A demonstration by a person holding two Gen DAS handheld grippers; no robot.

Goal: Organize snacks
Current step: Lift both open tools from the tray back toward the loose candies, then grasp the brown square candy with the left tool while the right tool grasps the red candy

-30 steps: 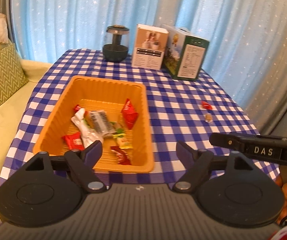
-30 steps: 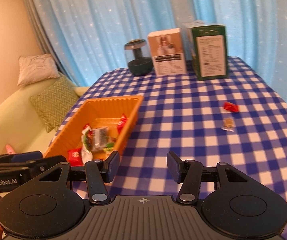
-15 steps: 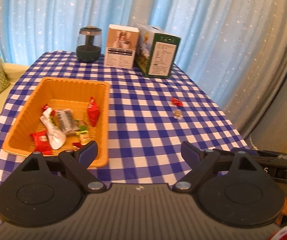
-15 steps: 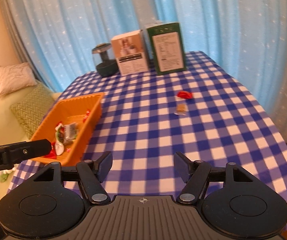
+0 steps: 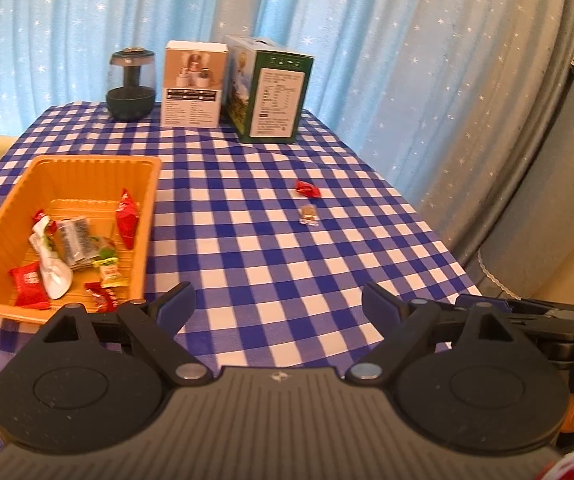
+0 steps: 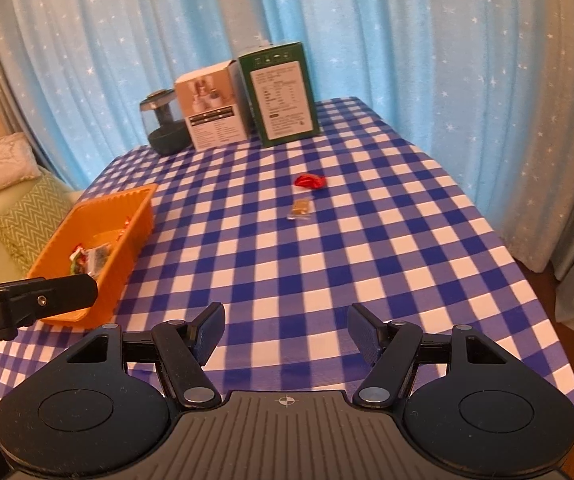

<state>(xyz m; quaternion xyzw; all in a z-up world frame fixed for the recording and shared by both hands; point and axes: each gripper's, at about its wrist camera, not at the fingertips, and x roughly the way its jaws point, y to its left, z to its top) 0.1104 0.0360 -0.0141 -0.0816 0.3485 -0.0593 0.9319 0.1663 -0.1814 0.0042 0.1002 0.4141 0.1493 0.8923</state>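
Both grippers: black teardrop housings with round recesses, ribbed grey centre plate bearing a crosshair mark, silver pivot rivets, dark blue finger pads (image 6: 210,330). Bare skin beside right gripper (image 5: 278,307).

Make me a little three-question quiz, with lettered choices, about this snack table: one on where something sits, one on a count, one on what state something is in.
1. Where is the orange tray?
A. left part of the table
B. behind the boxes
C. on the sofa

2. How many sweets lie loose on the checked cloth?
A. none
B. two
C. five

3. How do the jaws of the right gripper stand?
A. shut on a sweet
B. shut, empty
C. open, empty

Answers:
1 A, the tray sits left of the bare cloth.
2 B, only a red sweet and a brown sweet lie outside the tray.
3 C, a wide gap shows with nothing between.
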